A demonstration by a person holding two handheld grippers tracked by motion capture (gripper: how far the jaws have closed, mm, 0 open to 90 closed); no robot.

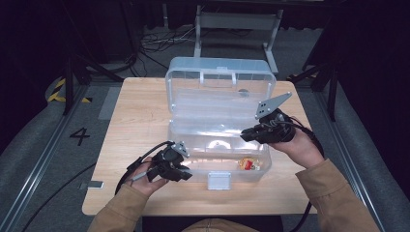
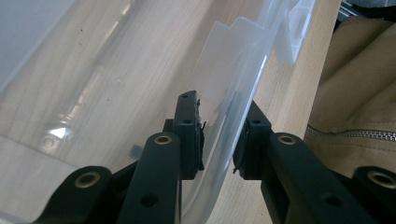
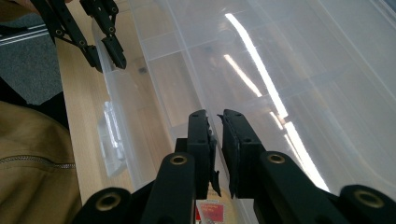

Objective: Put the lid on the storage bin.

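The clear box (image 1: pixel 217 145) is seen standing open on the table (image 1: pixel 135 121), its lid (image 1: pixel 220 84) tipped back upright behind the tub, so the opening is judged done; a small red-and-yellow packet (image 1: pixel 249 164) already lies in the tub, near its front right corner, and the loading is judged at least begun. What is left appears to be either more filling or the closing of the lid and the fastening of the front latch (image 1: pixel 219 180), which hangs undone at the middle of the front wall. The left gripper (image 2: pixel 219 140) is set astride the front wall of the tub, one jaw inside and one outside, with the clear wall running up between them; the jaws are nearly closed on it, but a firm clamp cannot be told, as a thin gap seems to remain at the inner pad. The right gripper (image 3: pixel 218 140) is held over the right part of the tub, its jaws brought almost together with nothing between them; the packet (image 3: pixel 212 212) lies just below and behind their tips. Ahead of the right jaws the tub floor is bare and crossed by light streaks, with moulded dividers faintly shown. Beyond, the left gripper (image 3: pixel 105 51) is seen at the far front wall.
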